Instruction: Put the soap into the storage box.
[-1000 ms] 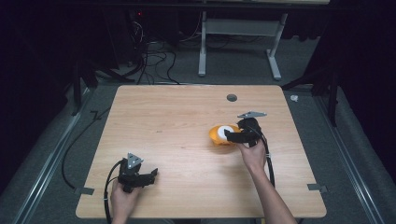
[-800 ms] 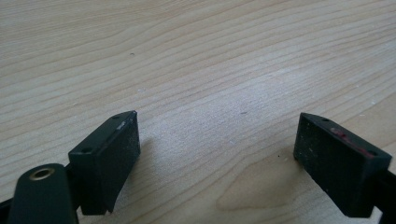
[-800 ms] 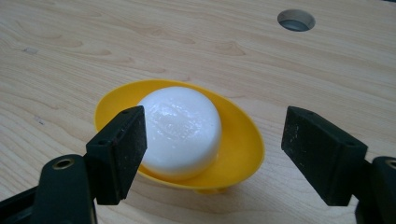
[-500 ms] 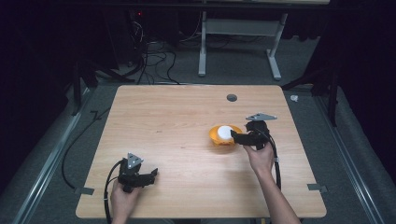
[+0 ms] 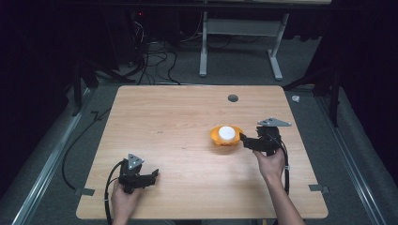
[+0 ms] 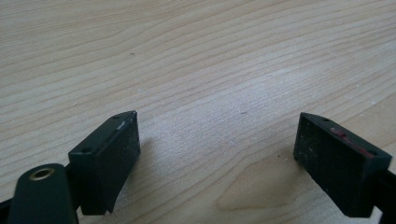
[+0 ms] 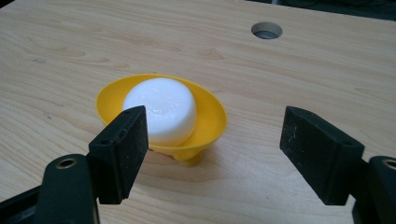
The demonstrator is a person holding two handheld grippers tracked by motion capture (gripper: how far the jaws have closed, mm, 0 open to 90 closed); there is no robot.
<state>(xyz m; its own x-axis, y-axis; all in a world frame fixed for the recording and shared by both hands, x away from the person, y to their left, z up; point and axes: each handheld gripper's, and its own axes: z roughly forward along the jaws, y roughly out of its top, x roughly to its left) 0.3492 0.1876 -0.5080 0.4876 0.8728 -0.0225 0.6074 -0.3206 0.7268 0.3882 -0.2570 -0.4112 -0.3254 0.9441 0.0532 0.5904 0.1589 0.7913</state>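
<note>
Right gripper has backed away from the yellow bowl holding the white puck; jaws have just been narrowing, nothing between them. Bowl now sits just ahead of its fingertips, apparently released. Left gripper spread, empty, on bare table.

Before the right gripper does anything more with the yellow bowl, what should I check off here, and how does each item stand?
1. White puck seated inside the yellow bowl: ok.
2. Bowl upright on the table: ok.
3. Right gripper free of the bowl, nothing between its jaws, which have just been closing: ok.
4. Right gripper lined up on the bowl: not ok, the bowl sits towards its left jaw.
5. Left gripper open over bare wood: ok.
6. Round hole clear of the bowl: ok.
</note>
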